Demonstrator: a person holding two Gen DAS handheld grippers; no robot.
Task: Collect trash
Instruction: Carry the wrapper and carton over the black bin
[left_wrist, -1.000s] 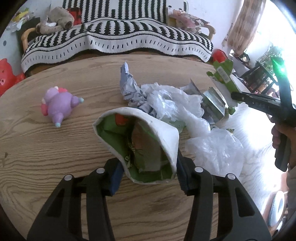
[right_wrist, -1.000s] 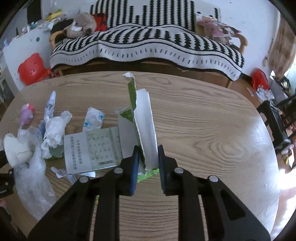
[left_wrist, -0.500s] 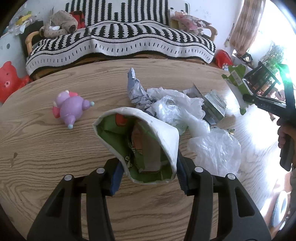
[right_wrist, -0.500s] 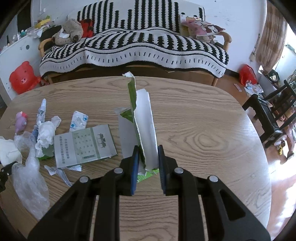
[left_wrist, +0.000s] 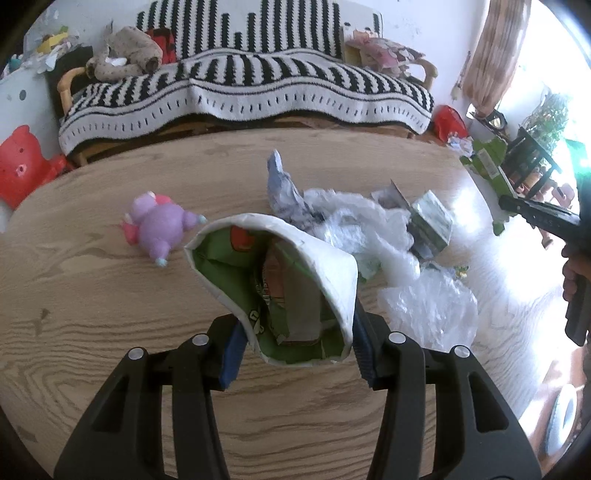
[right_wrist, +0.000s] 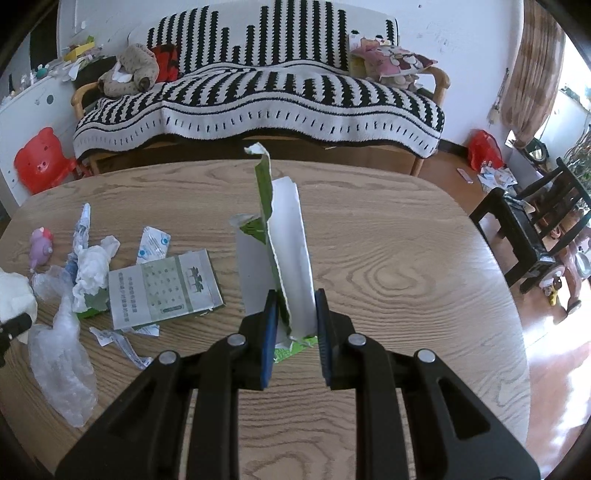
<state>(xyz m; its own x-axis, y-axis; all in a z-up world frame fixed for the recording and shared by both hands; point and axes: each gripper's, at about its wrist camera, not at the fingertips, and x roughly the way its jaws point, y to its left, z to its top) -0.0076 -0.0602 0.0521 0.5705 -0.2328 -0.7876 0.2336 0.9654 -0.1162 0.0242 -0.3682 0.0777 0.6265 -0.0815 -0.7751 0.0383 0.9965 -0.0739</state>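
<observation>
My left gripper (left_wrist: 297, 349) is shut on a curled white and green paper wrapper (left_wrist: 280, 280), held above the wooden table (left_wrist: 92, 314). My right gripper (right_wrist: 294, 332) is shut on a torn green and white carton piece (right_wrist: 286, 243) that stands upright between the pads. Loose trash lies on the table: clear plastic bags (left_wrist: 428, 310), crumpled white plastic (right_wrist: 92, 269), a grey-blue crumpled wrapper (left_wrist: 282, 192), a flattened printed box (right_wrist: 164, 288), a small white sachet (right_wrist: 153, 249) and paper scraps (right_wrist: 122, 341). The right gripper shows at the right of the left wrist view (left_wrist: 546, 218).
A purple toy pig (left_wrist: 159, 225) lies on the table left of the trash. A striped sofa (right_wrist: 258, 99) stands behind the table, a red stool (right_wrist: 40, 158) at the left, a dark chair (right_wrist: 532, 229) at the right. A hand (left_wrist: 572, 273) holds the right gripper.
Both grippers have drawn back and risen a little from the table with their trash held. The trash pile now looks farther away in the right wrist view.
</observation>
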